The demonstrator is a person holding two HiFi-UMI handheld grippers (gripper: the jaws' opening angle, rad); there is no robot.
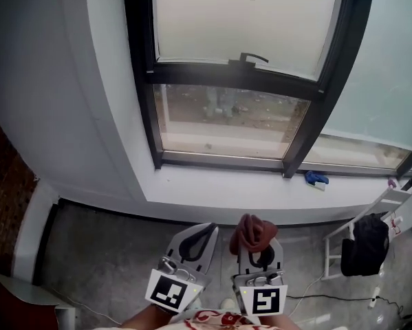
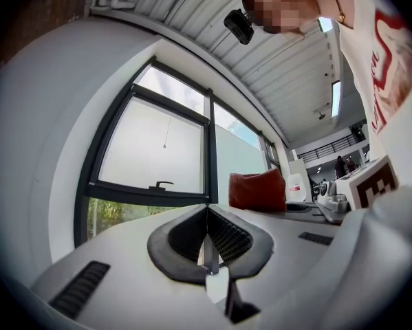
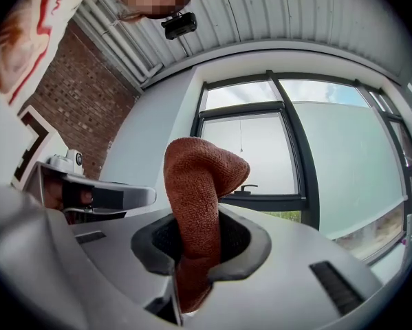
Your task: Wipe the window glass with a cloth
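Cloth (image 3: 200, 184), rust-red, bunched, standing up out of the right gripper (image 3: 195, 256), whose jaws are clamped on its lower part. Both sit well short of the window (image 1: 247, 81), below its sill (image 1: 261, 188). Left gripper (image 1: 194, 245) is just beside the right one, jaws pressed together with nothing between. Step in hand, as I judge it: carry the cloth up to the glass; no wiping contact yet. To do it well, lead with the free wad, not the jaw tips, so only fabric meets the pane. Press flat and light, run overlapping strokes from the top of the window downward, and steer around the handle (image 1: 252, 58) on its middle bar. Grip looks narrow on a thick fold, so a hard drag might pull it loose; a guess only. Head view alone shows the clear lower pane, the sill with a blue object (image 1: 316, 179) under the window's right part, and both grippers low beneath it. Right gripper view alone shows the cloth's weave and how deep it sits in the jaws. Left gripper view alone shows its own jaws' closed seam, plus the cloth side-on.
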